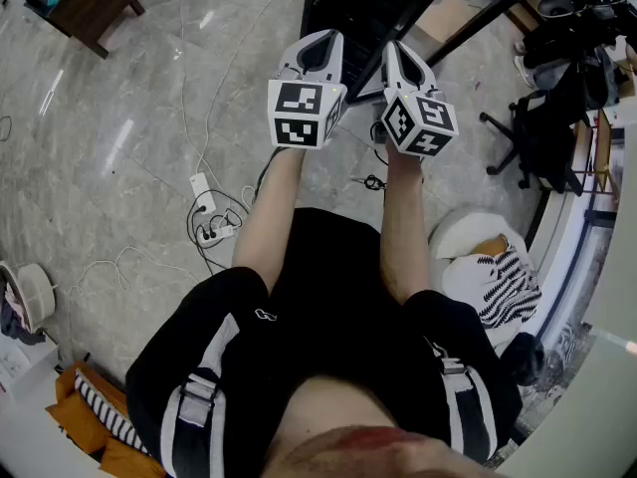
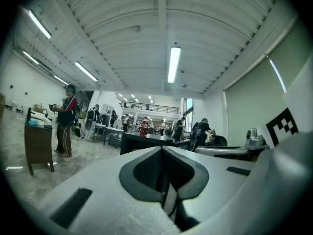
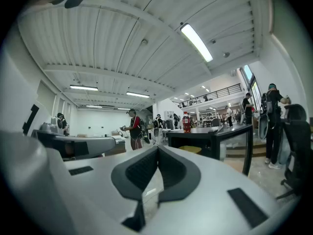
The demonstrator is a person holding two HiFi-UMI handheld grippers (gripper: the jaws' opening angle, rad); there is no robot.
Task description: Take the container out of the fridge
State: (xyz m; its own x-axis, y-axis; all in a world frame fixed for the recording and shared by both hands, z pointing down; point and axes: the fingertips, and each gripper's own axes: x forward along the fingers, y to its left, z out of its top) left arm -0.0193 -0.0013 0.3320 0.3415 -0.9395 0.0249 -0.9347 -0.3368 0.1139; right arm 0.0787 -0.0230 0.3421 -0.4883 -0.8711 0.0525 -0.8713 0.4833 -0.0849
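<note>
Left gripper [image 1: 320, 43] and right gripper [image 1: 395, 53], side by side, fingers together on nothing; container and fridge in no view; task seemingly unstarted, next move calls for finding the fridge.

Black table [image 1: 358, 8], power strip [image 1: 202, 185], wooden cabinet [image 1: 90, 3], red bottle [image 3: 186, 122]

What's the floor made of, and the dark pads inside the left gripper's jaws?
Floor: probably polished stone or marble-look tile, grey, veined, with glossy light reflections. Pads: likely matte black rubber, judging by the fine dotted texture.
</note>
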